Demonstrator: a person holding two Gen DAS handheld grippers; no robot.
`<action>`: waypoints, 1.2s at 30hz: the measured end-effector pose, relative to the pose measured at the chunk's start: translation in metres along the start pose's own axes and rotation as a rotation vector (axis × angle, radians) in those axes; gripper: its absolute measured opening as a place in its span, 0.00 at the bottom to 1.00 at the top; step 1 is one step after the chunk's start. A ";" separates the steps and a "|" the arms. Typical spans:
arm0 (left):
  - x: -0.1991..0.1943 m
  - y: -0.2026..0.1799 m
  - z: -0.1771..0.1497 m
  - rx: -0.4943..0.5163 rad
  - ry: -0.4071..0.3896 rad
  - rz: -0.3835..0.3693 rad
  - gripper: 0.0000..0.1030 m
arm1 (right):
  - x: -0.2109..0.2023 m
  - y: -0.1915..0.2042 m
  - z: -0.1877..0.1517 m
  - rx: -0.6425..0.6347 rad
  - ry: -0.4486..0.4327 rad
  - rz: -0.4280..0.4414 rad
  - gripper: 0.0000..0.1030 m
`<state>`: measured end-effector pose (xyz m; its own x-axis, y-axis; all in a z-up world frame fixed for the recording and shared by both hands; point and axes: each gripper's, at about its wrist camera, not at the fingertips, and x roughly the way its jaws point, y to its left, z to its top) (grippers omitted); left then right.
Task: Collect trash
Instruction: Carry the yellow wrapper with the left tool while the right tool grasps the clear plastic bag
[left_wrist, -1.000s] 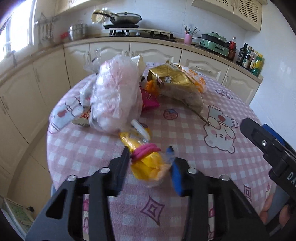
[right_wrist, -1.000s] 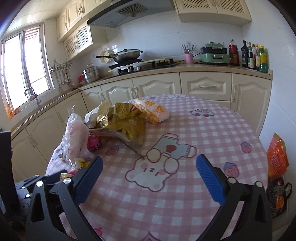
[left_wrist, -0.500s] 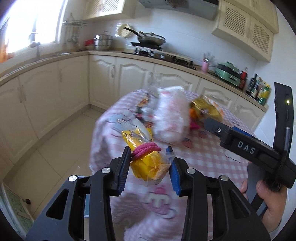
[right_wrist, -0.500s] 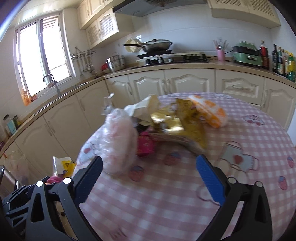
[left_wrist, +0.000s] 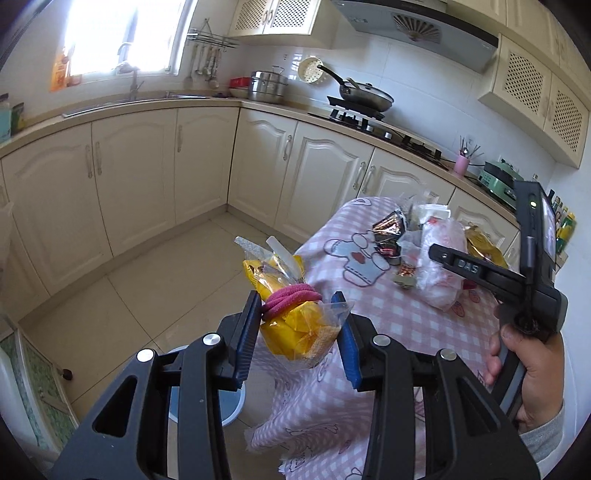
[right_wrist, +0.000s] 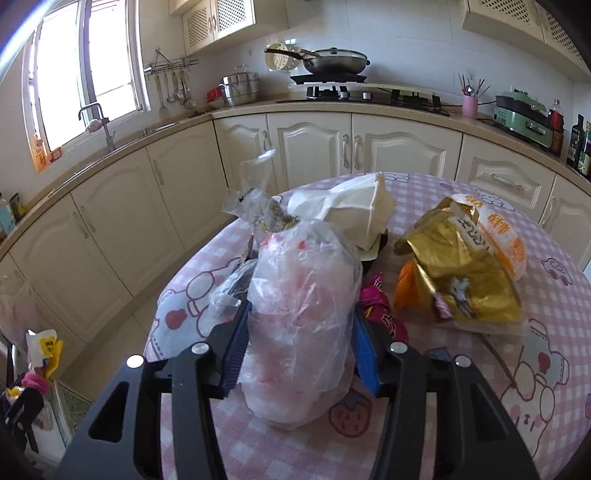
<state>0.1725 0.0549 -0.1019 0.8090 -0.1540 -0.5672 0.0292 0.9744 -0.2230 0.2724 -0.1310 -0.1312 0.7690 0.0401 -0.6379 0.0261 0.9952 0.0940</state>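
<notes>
The left gripper clamps a yellow snack packet out over the floor, probably bound for a bin. The right gripper, jaws just closing, squeezes the clear plastic bag on the near table.

The letters "DAS" stand in pale capitals on the black bar of the right gripper as the left wrist camera sees it. On the right wrist view, the white and orange snack bag carries large orange characters and the gold foil bag has a white label with dark characters, but neither can be made out. The pink wrapper bears print too small to read.
</notes>
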 end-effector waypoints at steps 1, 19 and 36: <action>0.001 0.004 0.001 -0.009 0.000 -0.004 0.36 | -0.003 0.000 -0.001 0.002 -0.008 0.007 0.46; 0.011 0.112 -0.017 -0.150 0.060 0.183 0.36 | -0.014 0.156 -0.039 -0.232 0.030 0.413 0.46; 0.078 0.174 -0.041 -0.225 0.224 0.269 0.36 | 0.112 0.239 -0.088 -0.238 0.259 0.401 0.64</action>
<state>0.2167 0.2053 -0.2179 0.6216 0.0452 -0.7820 -0.3153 0.9283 -0.1970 0.3084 0.1193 -0.2479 0.5054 0.4124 -0.7580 -0.4061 0.8887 0.2127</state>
